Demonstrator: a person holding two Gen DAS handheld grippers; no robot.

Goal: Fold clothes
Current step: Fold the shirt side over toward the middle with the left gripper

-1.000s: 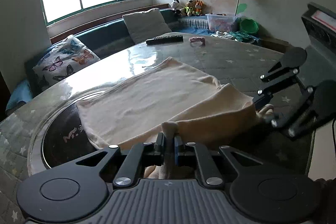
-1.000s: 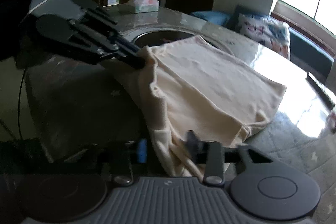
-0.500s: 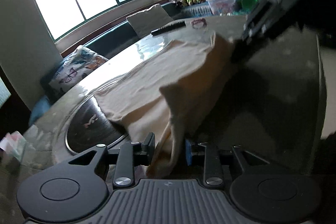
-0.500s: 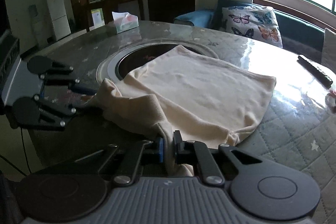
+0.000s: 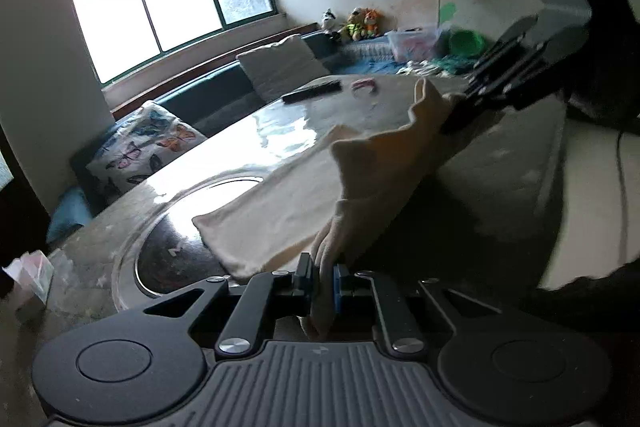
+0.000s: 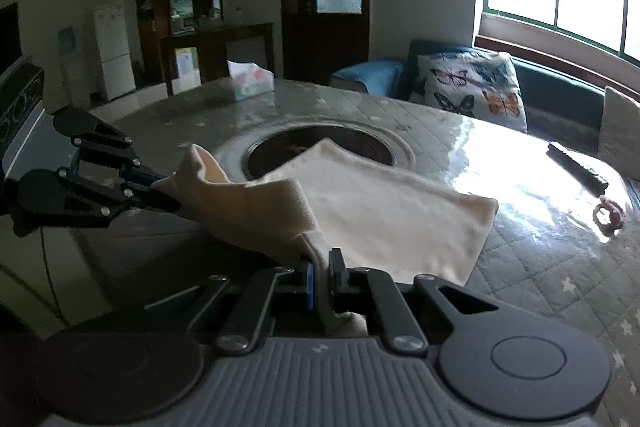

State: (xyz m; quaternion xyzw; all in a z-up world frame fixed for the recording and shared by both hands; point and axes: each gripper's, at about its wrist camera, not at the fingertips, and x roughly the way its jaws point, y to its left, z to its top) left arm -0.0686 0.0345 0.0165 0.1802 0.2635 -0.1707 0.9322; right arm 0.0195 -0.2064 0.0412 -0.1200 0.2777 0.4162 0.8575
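**Kid:** When you look along the left gripper (image 5: 320, 277), what is it holding?

**Dad:** It is pinched tight on one corner of the cream cloth (image 5: 288, 211). The fingers are nearly touching, with only the fabric between them. The right gripper (image 6: 319, 277) is pinched tight on another corner of the same cloth (image 6: 372, 207).

**Kid:** Where is the cloth?

**Dad:** Most of it lies flat on the round table (image 6: 552, 267), partly over the dark round plate (image 6: 320, 143) in the middle. The edge nearest both grippers is lifted up off the table and hangs between them.

**Kid:** Is that different from before?

**Dad:** Yes. A second ago the near edge sat low, almost on the table. Now it is pulled up high and stretched, so the cloth makes a little tent. The right gripper (image 5: 472, 103) has gone up too, and shows higher in the left camera than it did a second ago.

**Kid:** What else is on the table?

**Dad:** A black remote (image 5: 312, 93) and a small pink thing (image 5: 363, 84) are on the far side, well apart from the cloth. A tissue box (image 6: 251, 79) sits at another edge. By the window there is a butterfly pillow (image 6: 472, 87) on the bench.
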